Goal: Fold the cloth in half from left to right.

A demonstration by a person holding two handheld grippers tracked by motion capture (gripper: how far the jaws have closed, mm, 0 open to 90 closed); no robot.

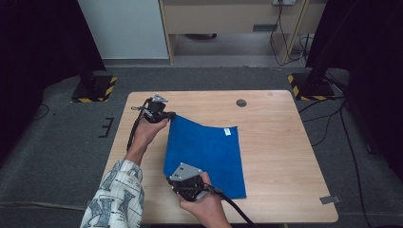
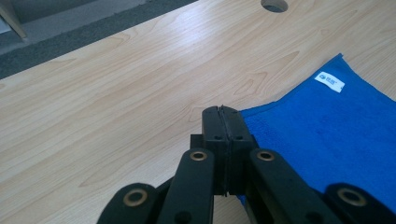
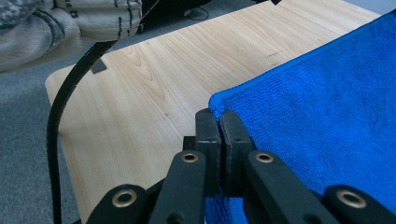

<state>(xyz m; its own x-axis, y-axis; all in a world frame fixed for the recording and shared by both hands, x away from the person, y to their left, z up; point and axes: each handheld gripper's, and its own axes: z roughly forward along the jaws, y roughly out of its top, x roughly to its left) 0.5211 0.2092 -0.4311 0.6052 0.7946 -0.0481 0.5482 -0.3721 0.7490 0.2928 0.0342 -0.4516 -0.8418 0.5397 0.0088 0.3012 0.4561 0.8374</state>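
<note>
Item: blue towel (image 1: 206,154), lying on the wooden bench (image 1: 280,156), left of centre, its long axis running roughly 12 to 6 in the high view. Your left tongs (image 1: 167,115) are closed together on the towel's far-left corner at about 11 o'clock; in the left gripper view (image 2: 223,122) the cloth runs off from the pinch towards 3 o'clock, with the white label (image 2: 329,81) at about 2. Your right tongs (image 1: 177,184) are clamped on the near-left corner at about 7 o'clock; in the right gripper view (image 3: 219,128) the blue hem sits pinched between the pads and the cloth spreads to 3 o'clock. Both held corners belong to the same left edge, so the towel lies wholly to the right of both hands, neither hand being nearer the free right edge. Open room: a wide bare strip of bench lies at 3 o'clock beyond the towel's right edge, enough, by my judgement, to carry the left edge across in a fold. The round cable hole (image 1: 241,102) sits at 1 o'clock, well apart from the cloth. At 9 o'clock the bench edge is near your left hand (image 1: 148,133); little margin there.
</note>
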